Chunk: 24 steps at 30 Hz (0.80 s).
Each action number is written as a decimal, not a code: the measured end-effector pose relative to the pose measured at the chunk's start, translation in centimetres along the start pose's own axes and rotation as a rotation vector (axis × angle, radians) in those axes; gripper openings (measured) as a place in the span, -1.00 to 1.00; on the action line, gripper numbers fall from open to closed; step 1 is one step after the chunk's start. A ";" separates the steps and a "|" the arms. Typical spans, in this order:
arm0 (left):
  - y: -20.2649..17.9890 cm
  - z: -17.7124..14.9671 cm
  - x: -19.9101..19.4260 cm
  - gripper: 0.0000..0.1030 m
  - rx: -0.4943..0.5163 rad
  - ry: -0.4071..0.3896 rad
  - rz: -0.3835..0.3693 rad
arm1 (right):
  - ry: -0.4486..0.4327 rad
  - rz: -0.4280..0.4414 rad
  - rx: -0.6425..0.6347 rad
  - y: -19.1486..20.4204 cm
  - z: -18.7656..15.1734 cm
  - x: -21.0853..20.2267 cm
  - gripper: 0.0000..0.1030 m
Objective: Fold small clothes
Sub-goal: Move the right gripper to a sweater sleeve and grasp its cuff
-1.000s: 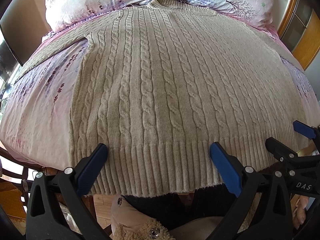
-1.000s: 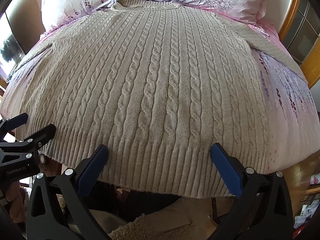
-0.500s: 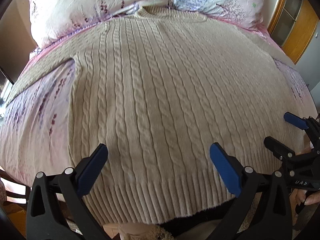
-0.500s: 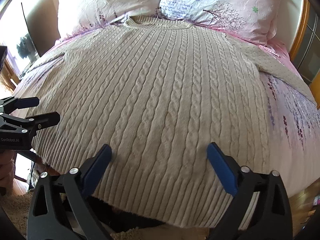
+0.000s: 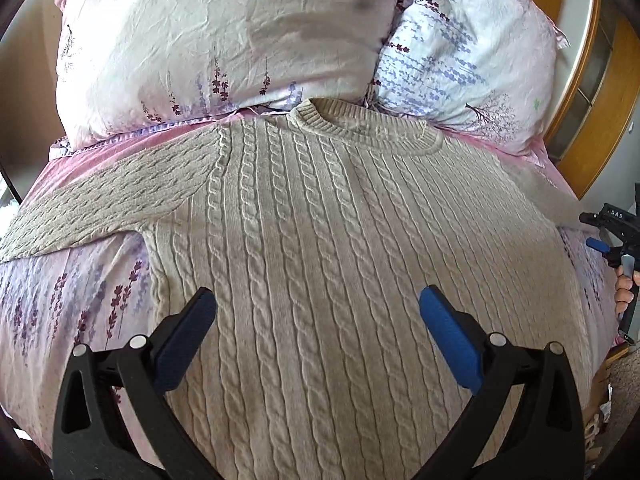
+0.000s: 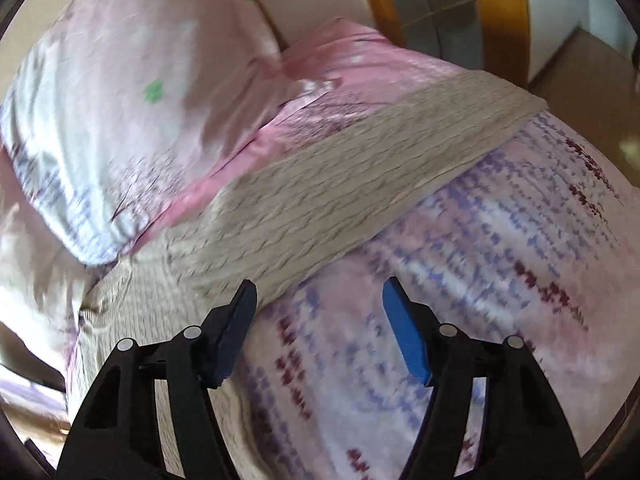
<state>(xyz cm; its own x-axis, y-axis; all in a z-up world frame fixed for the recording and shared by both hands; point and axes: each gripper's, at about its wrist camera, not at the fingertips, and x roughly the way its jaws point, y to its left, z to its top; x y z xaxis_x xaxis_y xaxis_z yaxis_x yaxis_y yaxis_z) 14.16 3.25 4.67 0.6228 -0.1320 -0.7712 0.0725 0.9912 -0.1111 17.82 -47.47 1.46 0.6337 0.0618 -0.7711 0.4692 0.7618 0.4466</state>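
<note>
Sweater [image 5: 320, 240] flat on bedspread [image 5: 60, 300], left tool [image 5: 318, 312] spread above it, right tool [image 6: 316, 304] spread beside sleeve [image 6: 340, 200] edge

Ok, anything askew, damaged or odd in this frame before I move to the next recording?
Nothing stands out. The sweater lies flat, front up, on the bed sheet, collar toward the pillows, sleeves spread outward. Both the left gripper and right gripper are open and empty. The right wrist view is blurred.

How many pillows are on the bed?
2. The pink pillow lies at the head of the bed, above the sweater collar and its left shoulder; the bluish pillow lies beside it on the right. Others may be hidden out of view.
</note>
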 end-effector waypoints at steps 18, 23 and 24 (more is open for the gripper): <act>-0.2 3.3 2.6 0.97 -0.004 -0.028 -0.106 | -0.087 -0.010 0.364 -7.4 5.6 2.4 -0.38; -0.3 3.3 3.2 0.97 -0.002 -0.019 -0.114 | -0.122 -0.064 0.324 -7.1 5.8 3.0 -0.82; -0.3 3.3 3.3 0.97 -0.002 -0.015 -0.121 | -0.136 -0.068 0.304 -6.9 5.9 3.0 -0.83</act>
<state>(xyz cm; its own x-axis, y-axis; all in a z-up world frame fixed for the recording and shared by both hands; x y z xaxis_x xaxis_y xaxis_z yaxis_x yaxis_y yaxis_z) 18.78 2.62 4.27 0.6215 -0.2508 -0.7422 0.1465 0.9679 -0.2043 20.08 -56.33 -1.24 0.6614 -0.0847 -0.7452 0.6621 0.5328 0.5271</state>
